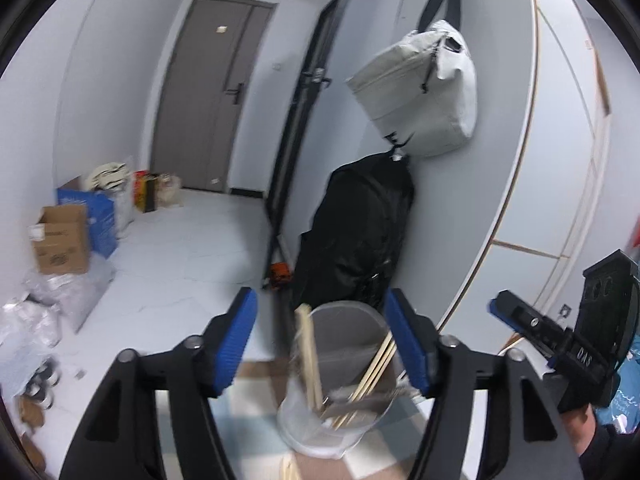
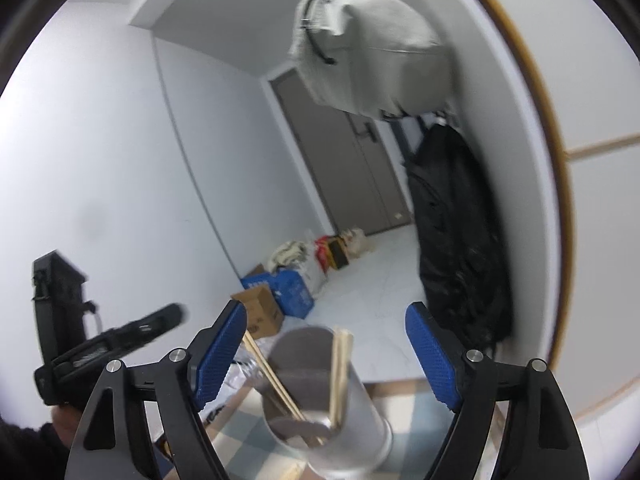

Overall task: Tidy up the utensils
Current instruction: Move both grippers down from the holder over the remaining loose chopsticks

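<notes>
A grey cylindrical utensil holder (image 1: 344, 332) stands on a checkered tablecloth (image 1: 256, 408) and holds several wooden chopsticks (image 1: 308, 344) that lean against its rim. My left gripper (image 1: 324, 340) is open, its blue pads either side of the holder and clear of it. In the right wrist view the same holder (image 2: 360, 400) with its chopsticks (image 2: 340, 368) sits low between the wide-apart pads of my open right gripper (image 2: 326, 356). Each gripper shows in the other's view: the right gripper (image 1: 520, 320) at the right, the left gripper (image 2: 160, 320) at the left, each in a hand.
A black bag (image 1: 360, 232) leans on the wall just behind the table, under a hanging grey bag (image 1: 420, 88). On the floor to the left stand a cardboard box (image 1: 60, 240), a blue bag (image 1: 100, 216) and plastic wrappings. A grey door (image 1: 212, 92) closes the corridor.
</notes>
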A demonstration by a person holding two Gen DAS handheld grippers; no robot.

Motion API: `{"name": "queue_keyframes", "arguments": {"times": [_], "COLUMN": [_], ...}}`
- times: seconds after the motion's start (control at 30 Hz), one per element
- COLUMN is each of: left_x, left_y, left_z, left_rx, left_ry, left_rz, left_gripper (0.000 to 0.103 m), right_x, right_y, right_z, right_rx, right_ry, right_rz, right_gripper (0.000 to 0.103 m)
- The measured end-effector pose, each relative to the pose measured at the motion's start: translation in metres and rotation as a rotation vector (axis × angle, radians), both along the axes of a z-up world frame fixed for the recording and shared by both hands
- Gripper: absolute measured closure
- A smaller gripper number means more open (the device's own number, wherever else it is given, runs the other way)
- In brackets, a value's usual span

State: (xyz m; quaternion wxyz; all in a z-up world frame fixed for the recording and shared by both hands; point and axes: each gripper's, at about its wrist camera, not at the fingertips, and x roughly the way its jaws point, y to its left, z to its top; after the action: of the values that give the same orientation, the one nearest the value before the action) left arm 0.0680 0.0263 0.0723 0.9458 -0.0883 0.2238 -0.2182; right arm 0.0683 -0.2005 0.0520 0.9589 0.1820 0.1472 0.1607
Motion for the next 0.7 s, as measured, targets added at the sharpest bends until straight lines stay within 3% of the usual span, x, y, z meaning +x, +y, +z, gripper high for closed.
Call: {"name": "queue_keyframes", "arguments": {"times": [0.13,0.23,0.43,0.5,0.53,0.7], "left_x": [-0.014,-0.015,-0.017,-0.017,-0.014,-0.004], "left_y": [0.016,0.016,-0.013,-0.019,-0.024,-0.028], "left_z": [-0.016,-0.035,-0.103,-0.120,-0.131,-0.156], "left_rx": [0.057,0.110,0.327,0.384,0.420,0.414], "left_ry": [0.102,0.211,0.453,0.479,0.503,0.582], "left_rz": [0.053,0.056,0.036,0.054,0.054,0.009], "left_gripper": [0.039,0.039,0.040,0.040,0.043,0.061], "right_x": [-0.022,-0.035,-0.047,-0.050,-0.053,-0.070], "right_y": [-0.008,-0.010,-0.003,0.000,0.001,0.012], "right_z": [-0.006,-0.011,-0.031,-0.038,-0.041,-0.053], "right_rx": [0.001,0.006,0.019,0.020,0.021,0.004], "right_ry": [0.056,0.088,0.212,0.252,0.269,0.309], "right_rz": [-0.025,-0.015,0.020,0.033,0.034,0.048], "right_gripper": [0.008,0.004,0.000,0.000,0.000,0.000]}}
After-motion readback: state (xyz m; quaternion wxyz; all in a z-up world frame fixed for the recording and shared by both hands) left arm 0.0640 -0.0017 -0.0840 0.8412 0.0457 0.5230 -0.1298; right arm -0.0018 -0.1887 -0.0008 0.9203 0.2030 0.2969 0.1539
